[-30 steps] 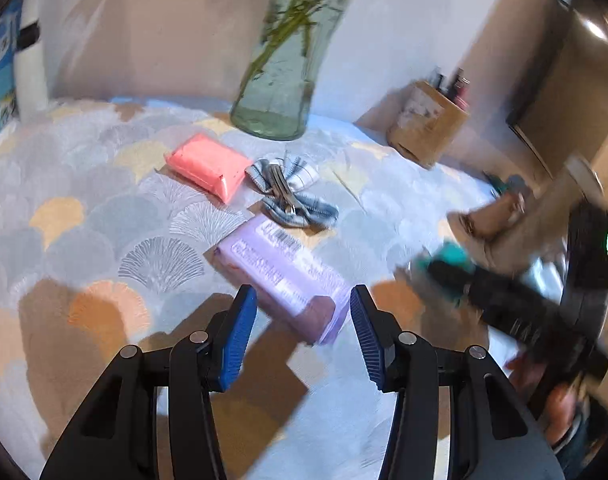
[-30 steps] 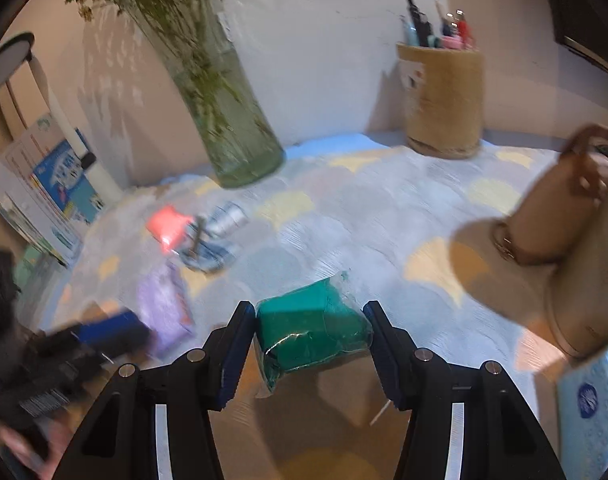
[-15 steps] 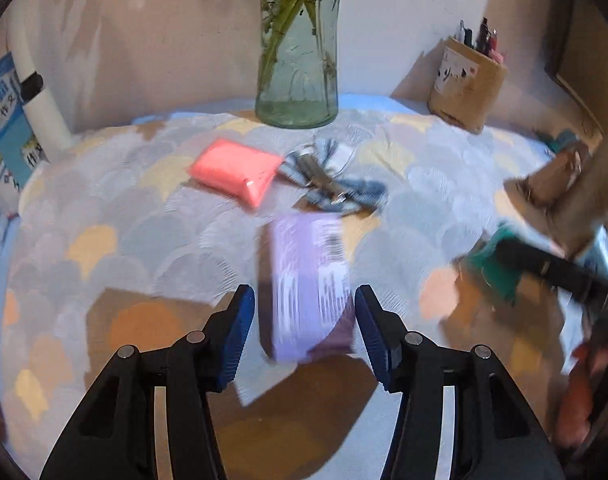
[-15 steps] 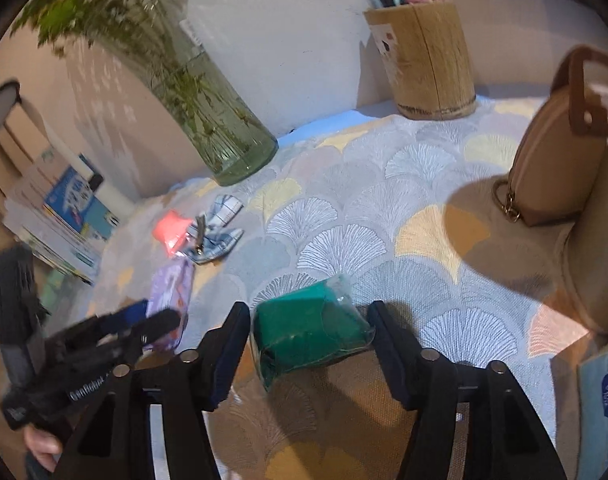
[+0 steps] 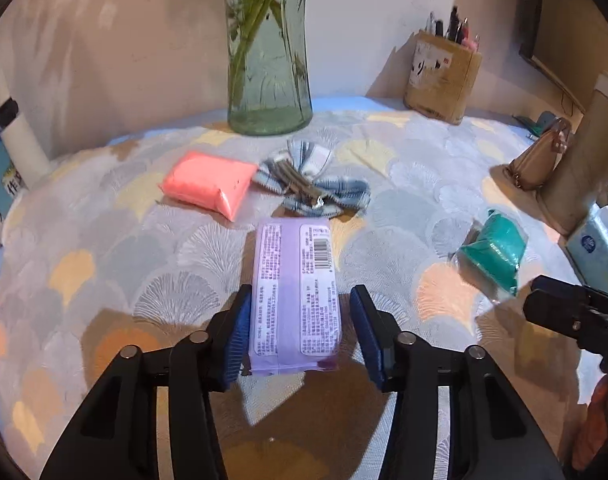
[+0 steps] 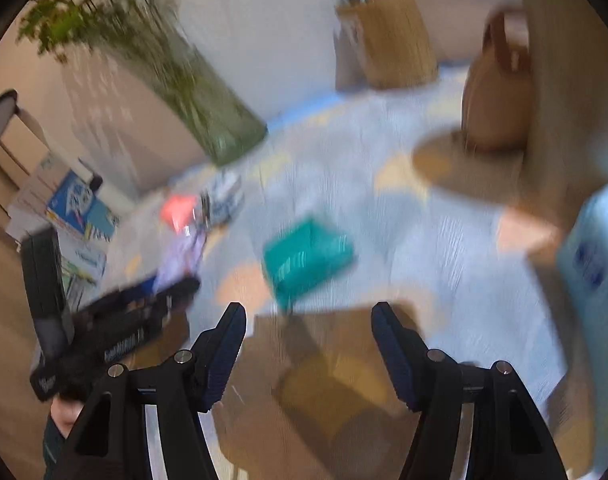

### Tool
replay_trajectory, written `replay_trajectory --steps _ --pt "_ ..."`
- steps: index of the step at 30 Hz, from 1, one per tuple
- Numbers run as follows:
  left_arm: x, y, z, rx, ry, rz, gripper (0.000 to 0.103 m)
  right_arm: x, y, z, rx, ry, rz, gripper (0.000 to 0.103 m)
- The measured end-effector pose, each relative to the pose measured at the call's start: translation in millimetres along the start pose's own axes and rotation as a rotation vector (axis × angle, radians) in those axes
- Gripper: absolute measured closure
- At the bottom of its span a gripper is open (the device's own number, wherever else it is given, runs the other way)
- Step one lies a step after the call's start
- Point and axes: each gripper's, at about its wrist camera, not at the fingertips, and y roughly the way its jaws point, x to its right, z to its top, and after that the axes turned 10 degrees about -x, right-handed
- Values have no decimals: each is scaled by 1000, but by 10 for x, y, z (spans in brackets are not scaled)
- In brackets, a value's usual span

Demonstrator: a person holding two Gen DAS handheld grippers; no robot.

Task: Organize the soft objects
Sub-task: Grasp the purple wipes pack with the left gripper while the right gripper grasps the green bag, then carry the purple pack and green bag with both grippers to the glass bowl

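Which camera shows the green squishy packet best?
The left wrist view: the green packet is sharp there, lying on the tablecloth. The right wrist view has it nearer the middle but smeared by blur.

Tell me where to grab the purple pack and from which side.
Grip the purple pack across its narrow width, on the two long edges near its near end, coming from the near side along its length. It lies flat, pointing away, and the left tongs already straddle that end, closing, with a gap still showing at one pad.
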Motion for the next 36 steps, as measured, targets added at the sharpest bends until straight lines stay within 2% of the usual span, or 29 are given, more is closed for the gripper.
replay_trajectory --steps 3,6,10,13,18,23,25,27,29,31,33,36 --pt "-52 7 -14 -4 -12 -11 60 -79 40 59 2 -27 -38 39" --pt "-123 -1 -17 5 -32 -54 60 -176 131 181 -10 -43 -37 39" --pt "-150 19 -24 0 -35 -83 60 -419 344 348 -41 -144 -108 39" --pt "-149 22 -31 1 -33 -87 60 -506 474 418 -15 -192 -81 39" --pt "-177 26 -24 4 -40 -105 60 -429 333 331 54 -144 -128 39" --pt "-161 34 -18 5 -35 -95 60 -442 354 314 12 -116 -93 38" --pt "-148 35 -14 5 -26 -91 61 -542 416 325 7 -131 -122 38" --pt "-138 30 -12 10 -22 -85 63 -639 491 334 21 -157 -199 39" --pt "-121 9 -16 24 -17 -67 65 -727 538 322 34 -190 -266 46" --pt "-96 -30 -27 47 -7 -48 66 -773 554 290 46 -222 -297 55" --pt "-48 -118 -64 99 15 -36 67 -801 534 259 58 -247 -289 56" --pt "26 -217 -101 155 45 -13 67 -796 440 219 77 -260 -228 57"
